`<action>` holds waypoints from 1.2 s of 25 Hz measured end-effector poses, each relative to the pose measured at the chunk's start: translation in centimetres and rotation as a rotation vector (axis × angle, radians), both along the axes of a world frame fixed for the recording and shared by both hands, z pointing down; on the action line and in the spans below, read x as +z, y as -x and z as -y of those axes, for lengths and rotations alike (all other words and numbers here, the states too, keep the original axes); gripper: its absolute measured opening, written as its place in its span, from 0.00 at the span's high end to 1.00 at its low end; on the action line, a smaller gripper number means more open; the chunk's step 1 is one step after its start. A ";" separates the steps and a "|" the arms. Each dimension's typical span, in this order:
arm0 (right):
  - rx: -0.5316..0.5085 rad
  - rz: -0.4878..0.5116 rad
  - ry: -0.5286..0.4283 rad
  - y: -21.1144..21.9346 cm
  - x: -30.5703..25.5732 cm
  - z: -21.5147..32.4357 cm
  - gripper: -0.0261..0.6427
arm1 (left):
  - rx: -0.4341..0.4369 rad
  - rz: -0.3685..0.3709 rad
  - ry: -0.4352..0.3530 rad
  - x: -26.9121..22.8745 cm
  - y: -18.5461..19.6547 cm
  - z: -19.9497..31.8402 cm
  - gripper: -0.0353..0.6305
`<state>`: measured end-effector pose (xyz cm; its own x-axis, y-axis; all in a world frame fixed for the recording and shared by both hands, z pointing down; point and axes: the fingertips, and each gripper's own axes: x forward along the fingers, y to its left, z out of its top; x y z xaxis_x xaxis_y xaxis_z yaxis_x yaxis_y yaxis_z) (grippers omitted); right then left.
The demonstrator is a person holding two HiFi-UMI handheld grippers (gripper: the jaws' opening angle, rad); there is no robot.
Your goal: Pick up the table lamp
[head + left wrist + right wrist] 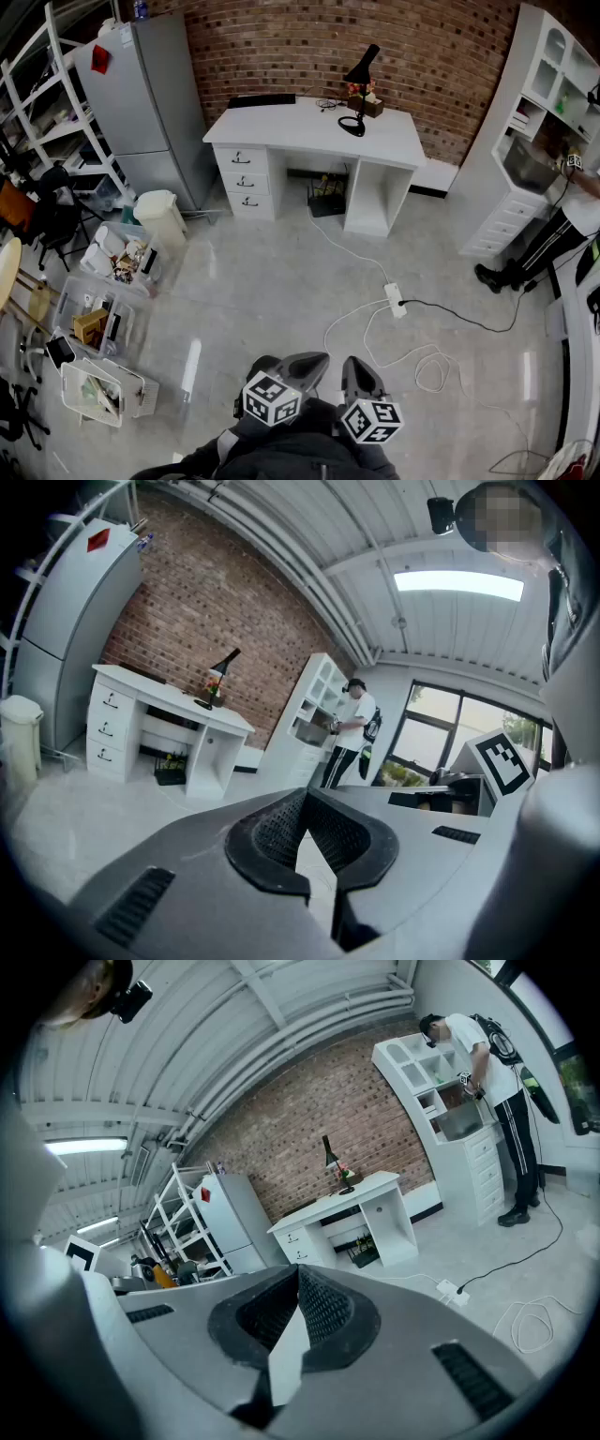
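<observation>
The black table lamp [360, 86] stands on the right part of the white desk [281, 124] by the brick wall, far across the floor from me. It shows small in the left gripper view [223, 667] and in the right gripper view [329, 1156]. My left gripper [313, 360] and right gripper [355, 367] hang side by side at the bottom of the head view, both pointing toward the desk. In its own view the left gripper [305, 795] is shut with nothing in it. The right gripper [298, 1273] is likewise shut and empty.
A power strip [395, 299] with white and black cables lies on the floor between me and the desk. A grey fridge [150, 94], a white bin [161, 217] and crates of clutter [98, 319] stand on the left. A person [562, 234] stands by the white shelf unit [530, 141] on the right.
</observation>
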<state>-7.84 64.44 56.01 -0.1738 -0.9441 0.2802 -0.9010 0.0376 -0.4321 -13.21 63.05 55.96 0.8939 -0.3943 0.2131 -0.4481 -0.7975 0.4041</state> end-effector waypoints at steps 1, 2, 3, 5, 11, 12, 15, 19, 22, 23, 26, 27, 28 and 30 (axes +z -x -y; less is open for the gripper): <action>-0.001 0.000 -0.003 0.2 0.0 0.0 0.94 | 0.000 0.003 0.002 0.1 0.3 -0.1 0.94; 0.000 0.002 -0.006 0.4 0.0 -0.1 0.94 | 0.000 0.005 0.005 0.2 0.5 -0.1 0.94; 0.003 0.006 -0.009 0.5 -0.1 -0.1 0.94 | -0.002 0.006 0.008 0.2 0.7 -0.1 0.94; 0.015 0.017 -0.013 0.3 -0.3 0.0 0.94 | -0.012 0.006 0.014 0.2 1.0 0.1 0.94; 0.026 0.026 0.000 -0.5 0.2 1.5 0.94 | -0.023 -0.005 0.011 0.2 0.4 1.7 0.94; 0.027 0.025 -0.001 -0.5 0.1 1.9 0.94 | -0.020 -0.006 0.010 0.2 0.3 2.1 0.94; 0.039 0.023 -0.004 -1.2 -0.1 3.2 0.94 | -0.015 -0.009 0.006 0.1 -0.4 3.6 0.94; 0.051 0.022 0.012 -2.7 0.1 5.2 0.94 | -0.018 -0.018 0.015 -0.1 -1.6 6.1 0.94; 0.052 0.023 0.020 -3.6 0.2 7.2 0.94 | -0.008 -0.021 0.018 -0.1 -2.7 7.9 0.94; 0.048 0.020 0.020 -3.8 0.2 8.0 0.94 | -0.007 -0.022 0.019 -0.2 -3.1 8.6 0.94; 0.031 0.017 0.020 -4.1 0.0 10.8 0.94 | -0.012 -0.022 0.020 -0.4 -3.7 11.3 0.94; 0.027 0.019 0.019 -4.2 -0.2 11.8 0.94 | -0.013 -0.021 0.018 -0.6 -3.9 12.2 0.94; 0.022 0.021 0.018 -4.3 -0.4 12.8 0.94 | -0.013 -0.022 0.015 -0.9 -4.1 13.1 0.94; 0.008 0.019 0.016 -4.5 -0.9 14.9 0.94 | -0.015 -0.026 0.007 -1.5 -4.5 15.0 0.94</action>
<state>-3.37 49.59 55.15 -0.1714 -0.9409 0.2920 -0.8929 0.0231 -0.4496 -8.66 48.05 54.45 0.8932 -0.4063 0.1925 -0.4492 -0.7881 0.4209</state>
